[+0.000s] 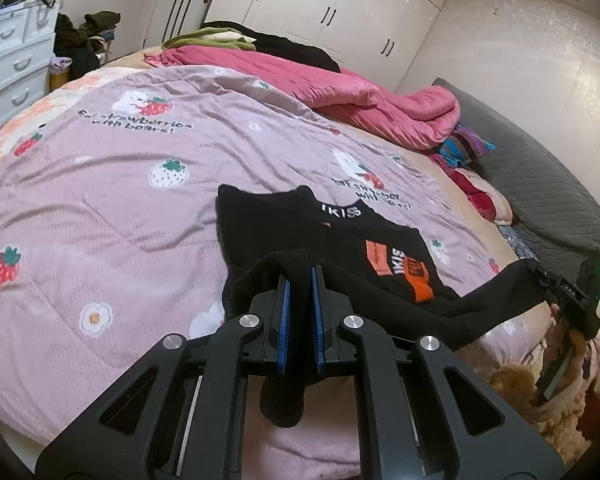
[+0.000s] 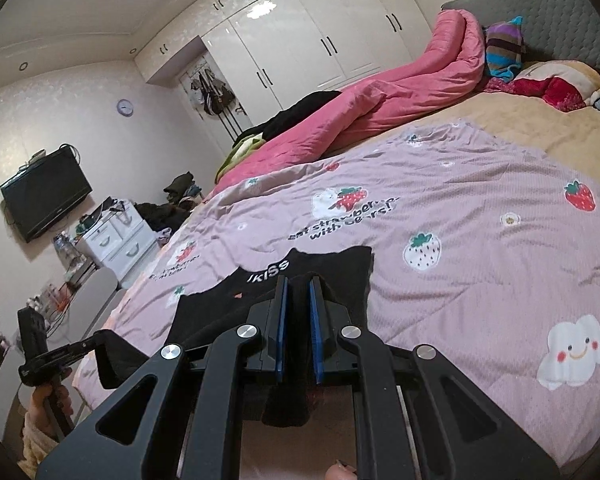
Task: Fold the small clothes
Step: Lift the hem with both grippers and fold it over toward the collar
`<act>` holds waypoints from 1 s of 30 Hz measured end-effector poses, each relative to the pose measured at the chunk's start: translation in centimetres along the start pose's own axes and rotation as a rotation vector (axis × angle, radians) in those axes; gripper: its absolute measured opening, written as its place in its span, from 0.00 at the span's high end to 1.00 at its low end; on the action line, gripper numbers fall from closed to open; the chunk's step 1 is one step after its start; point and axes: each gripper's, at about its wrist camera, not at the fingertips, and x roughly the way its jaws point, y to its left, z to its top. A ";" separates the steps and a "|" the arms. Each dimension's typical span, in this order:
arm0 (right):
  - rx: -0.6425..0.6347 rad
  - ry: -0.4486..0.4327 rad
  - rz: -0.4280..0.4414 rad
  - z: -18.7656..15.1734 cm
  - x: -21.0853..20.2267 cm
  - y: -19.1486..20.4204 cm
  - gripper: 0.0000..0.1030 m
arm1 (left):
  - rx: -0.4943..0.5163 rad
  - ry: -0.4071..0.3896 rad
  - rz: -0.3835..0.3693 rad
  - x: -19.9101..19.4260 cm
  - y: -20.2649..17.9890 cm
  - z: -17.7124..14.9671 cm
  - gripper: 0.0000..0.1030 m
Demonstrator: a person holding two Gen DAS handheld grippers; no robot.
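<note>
A small black garment (image 1: 340,248) with white lettering and an orange patch lies on the pink strawberry quilt (image 1: 120,184) near the bed's front edge. My left gripper (image 1: 299,276) is shut on one near corner of it, black cloth bunched between the blue pads. My right gripper (image 2: 298,284) is shut on the other near corner of the garment (image 2: 332,276). The near edge is lifted and stretched between the two. The right gripper also shows in the left wrist view (image 1: 548,280), the left gripper in the right wrist view (image 2: 96,340).
A rolled pink duvet (image 1: 380,100) lies along the bed's far side, with dark clothes beyond it. Pillows (image 2: 556,84) and a grey headboard (image 2: 540,4) are at the head. White drawers (image 1: 16,64), a wall TV (image 2: 44,196) and wardrobes (image 2: 300,40) surround the bed.
</note>
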 end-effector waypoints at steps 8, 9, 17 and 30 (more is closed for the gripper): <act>0.004 -0.001 -0.040 1.3 2.1 -0.6 0.91 | 0.000 -0.003 0.021 1.8 0.2 1.8 0.96; 0.002 0.001 -0.048 1.5 2.5 -0.6 0.91 | 0.001 -0.004 0.025 2.0 0.3 2.0 0.96; -0.010 0.024 -0.089 2.6 5.7 -0.9 0.91 | -0.011 0.003 0.056 4.5 1.3 3.3 0.96; -0.035 0.122 -0.192 2.6 12.7 -2.4 0.90 | -0.018 0.035 0.144 10.1 3.4 4.8 0.96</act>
